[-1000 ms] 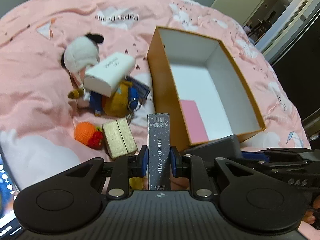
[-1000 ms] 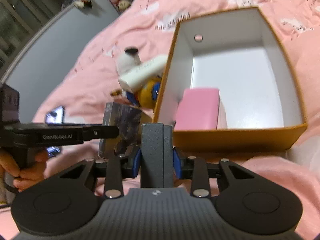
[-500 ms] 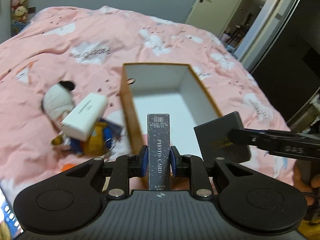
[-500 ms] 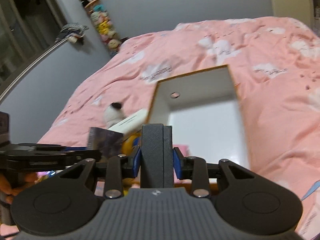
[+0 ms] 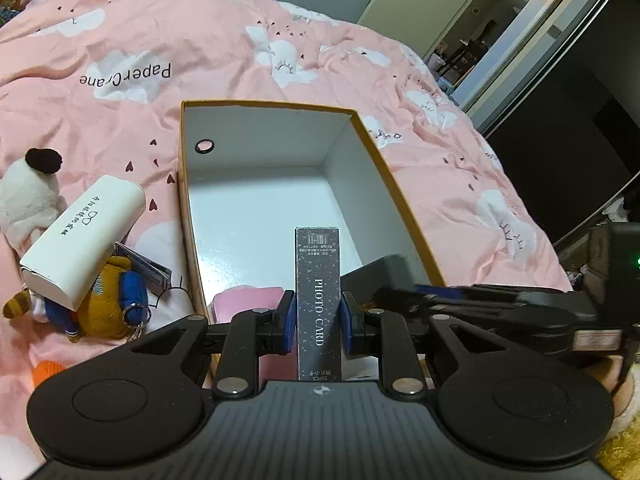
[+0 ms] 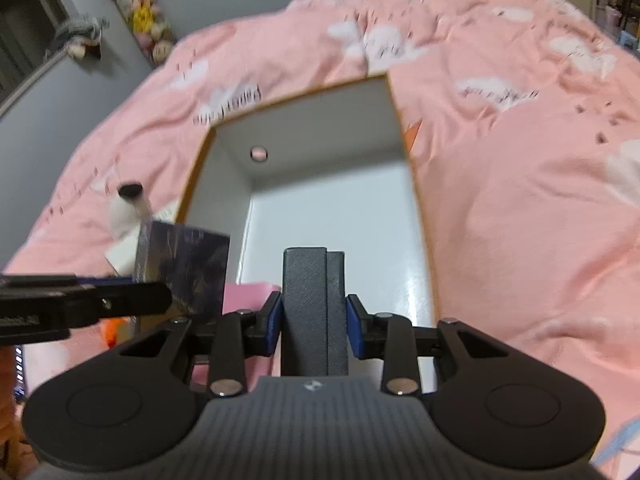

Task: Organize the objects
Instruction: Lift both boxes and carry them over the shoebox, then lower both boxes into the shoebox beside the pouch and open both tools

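Left gripper (image 5: 318,316) clamps photo card box (image 5: 318,280), long axis pointing far; right gripper (image 6: 314,322) clamps dark box (image 6: 314,308), likewise, over open box (image 5: 400,200).

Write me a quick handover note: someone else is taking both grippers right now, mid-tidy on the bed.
Left gripper: shut on the photo card box, held upright over the near end of the open box.
Right gripper: shut on a dark grey case, also held over the near end of the box.
Done: a pink item already lies inside at the near end.
Left: set both held items down inside, then collect what lies on the pink bedspread beside the box: white case, plush toys, orange toy.
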Motion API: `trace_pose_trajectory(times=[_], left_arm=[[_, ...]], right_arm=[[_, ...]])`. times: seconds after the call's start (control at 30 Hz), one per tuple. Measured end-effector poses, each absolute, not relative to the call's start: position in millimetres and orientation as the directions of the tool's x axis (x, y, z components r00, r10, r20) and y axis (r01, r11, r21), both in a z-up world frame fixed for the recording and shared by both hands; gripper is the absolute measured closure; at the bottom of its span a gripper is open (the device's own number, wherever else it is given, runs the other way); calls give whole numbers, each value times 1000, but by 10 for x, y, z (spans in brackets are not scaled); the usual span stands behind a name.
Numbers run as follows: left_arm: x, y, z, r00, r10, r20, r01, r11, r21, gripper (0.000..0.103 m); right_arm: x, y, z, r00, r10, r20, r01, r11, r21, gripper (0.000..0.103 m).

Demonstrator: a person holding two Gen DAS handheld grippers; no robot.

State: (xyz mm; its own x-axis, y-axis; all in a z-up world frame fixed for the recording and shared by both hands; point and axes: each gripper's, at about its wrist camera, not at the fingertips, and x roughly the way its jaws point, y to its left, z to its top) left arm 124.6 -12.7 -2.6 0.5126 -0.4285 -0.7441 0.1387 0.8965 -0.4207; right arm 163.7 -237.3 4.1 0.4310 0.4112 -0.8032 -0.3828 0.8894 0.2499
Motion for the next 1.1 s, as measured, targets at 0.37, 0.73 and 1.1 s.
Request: trace_pose_trajectory(times=[0.37, 0.73, 1.1], left_arm=[[1394, -95, -217, 477, -449, -756, 124, 885, -448, 78], [1456, -38, -291, 459, -473, -752, 116, 871, -477, 78], [1494, -9, -329, 453, -487, -747, 104, 861, -498, 78]], right_arm=[[1936, -2148, -376, 291, 362, -885, -387, 891, 237, 68], [1921, -1988, -387, 255, 243, -936, -487, 869, 93, 64], [1952, -2017, -321, 238, 212, -948, -517, 854, 62, 65]])
